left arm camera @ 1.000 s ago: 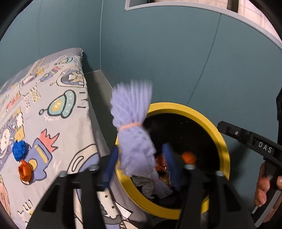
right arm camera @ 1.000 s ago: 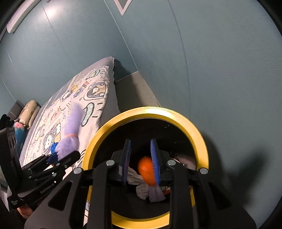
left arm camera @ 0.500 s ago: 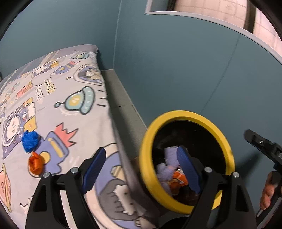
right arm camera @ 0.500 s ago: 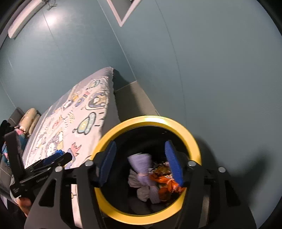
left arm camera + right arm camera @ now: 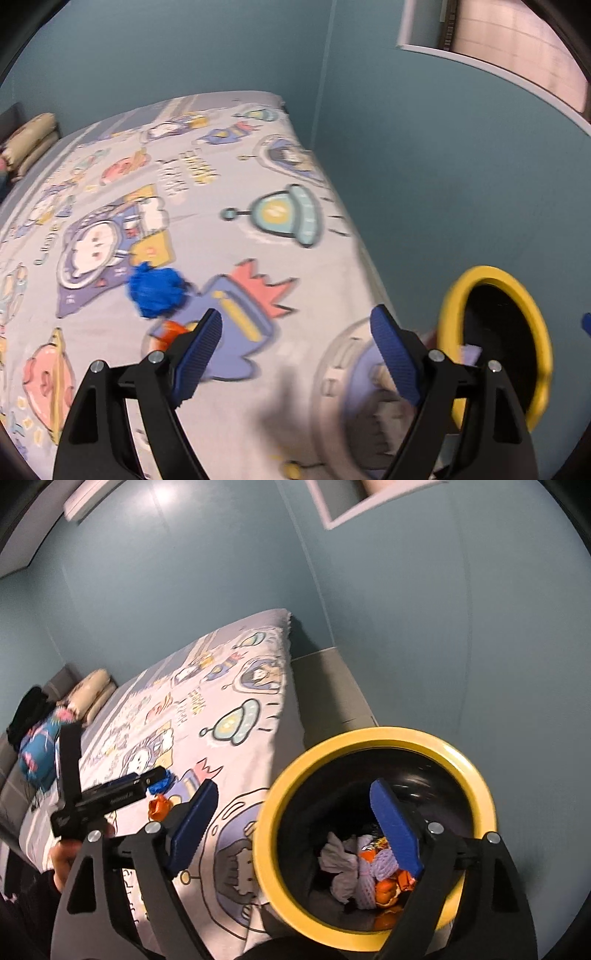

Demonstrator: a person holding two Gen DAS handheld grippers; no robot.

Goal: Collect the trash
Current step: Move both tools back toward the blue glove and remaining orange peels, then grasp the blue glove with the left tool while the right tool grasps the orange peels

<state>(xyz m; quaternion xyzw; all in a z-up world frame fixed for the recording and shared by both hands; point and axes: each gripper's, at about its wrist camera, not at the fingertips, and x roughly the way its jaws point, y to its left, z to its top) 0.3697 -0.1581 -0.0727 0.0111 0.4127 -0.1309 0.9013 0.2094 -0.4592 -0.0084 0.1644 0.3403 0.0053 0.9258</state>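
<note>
Right wrist view: the right gripper hangs over the yellow-rimmed bin, its jaws just opened wide and empty, dropped scraps lying inside. Left gripper, also wide and empty, faces the bed. Farther along, near the bed's bin-side edge, lie an orange wrapper and blue crumple: likely the next pick, needing a descent astride one.

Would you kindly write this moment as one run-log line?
left gripper: open, empty | right gripper: just opened, empty | bin: holds trash | blue scrap, orange scrap: on bed
</note>
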